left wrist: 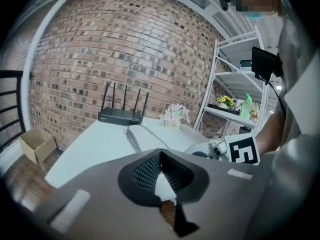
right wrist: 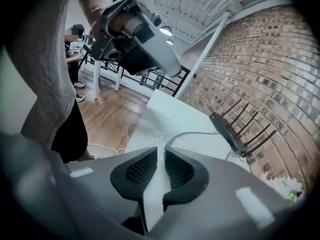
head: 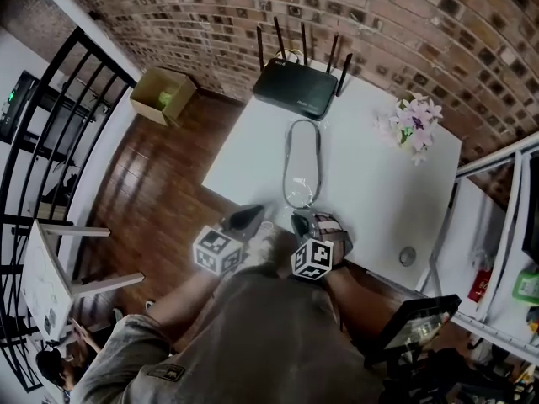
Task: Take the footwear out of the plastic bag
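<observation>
bagged footwear [head: 302, 162] lengthwise toward router [head: 296, 89], L gripper [left wrist: 161, 155] jaws together, R gripper [right wrist: 161, 152] jaws ajar

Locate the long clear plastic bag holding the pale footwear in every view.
Head view: the long clear plastic bag lies lengthwise at the picture's centre.
Left gripper view: the bag sits just left of centre, slightly below the middle.
Right gripper view: the bag is right of centre, below the middle.
Shared landmark: the black router with upright antennas, beyond the bag's far end.
</observation>
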`<action>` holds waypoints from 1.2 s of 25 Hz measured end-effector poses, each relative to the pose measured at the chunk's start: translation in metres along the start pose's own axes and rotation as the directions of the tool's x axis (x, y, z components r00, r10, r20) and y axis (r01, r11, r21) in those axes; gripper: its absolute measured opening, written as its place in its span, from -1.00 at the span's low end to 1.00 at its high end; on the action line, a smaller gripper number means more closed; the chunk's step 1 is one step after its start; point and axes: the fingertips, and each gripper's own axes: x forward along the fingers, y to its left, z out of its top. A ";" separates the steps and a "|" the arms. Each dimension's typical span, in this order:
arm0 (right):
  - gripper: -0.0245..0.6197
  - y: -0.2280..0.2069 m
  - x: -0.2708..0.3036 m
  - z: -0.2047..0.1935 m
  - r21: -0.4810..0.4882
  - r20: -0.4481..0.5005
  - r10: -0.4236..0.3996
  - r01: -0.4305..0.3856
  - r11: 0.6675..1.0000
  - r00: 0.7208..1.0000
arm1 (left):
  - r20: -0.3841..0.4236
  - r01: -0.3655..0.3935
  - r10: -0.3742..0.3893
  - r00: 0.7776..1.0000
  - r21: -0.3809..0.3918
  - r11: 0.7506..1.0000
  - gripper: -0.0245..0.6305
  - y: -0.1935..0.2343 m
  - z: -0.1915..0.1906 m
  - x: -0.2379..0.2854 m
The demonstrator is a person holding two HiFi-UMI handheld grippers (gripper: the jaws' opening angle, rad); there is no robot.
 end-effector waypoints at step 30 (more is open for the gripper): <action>-0.88 -0.034 -0.099 -0.145 0.199 -0.183 -0.136 0.172 0.965 0.974 | -0.140 0.272 -0.247 0.959 0.204 0.940 -0.92 -0.042 0.005 0.127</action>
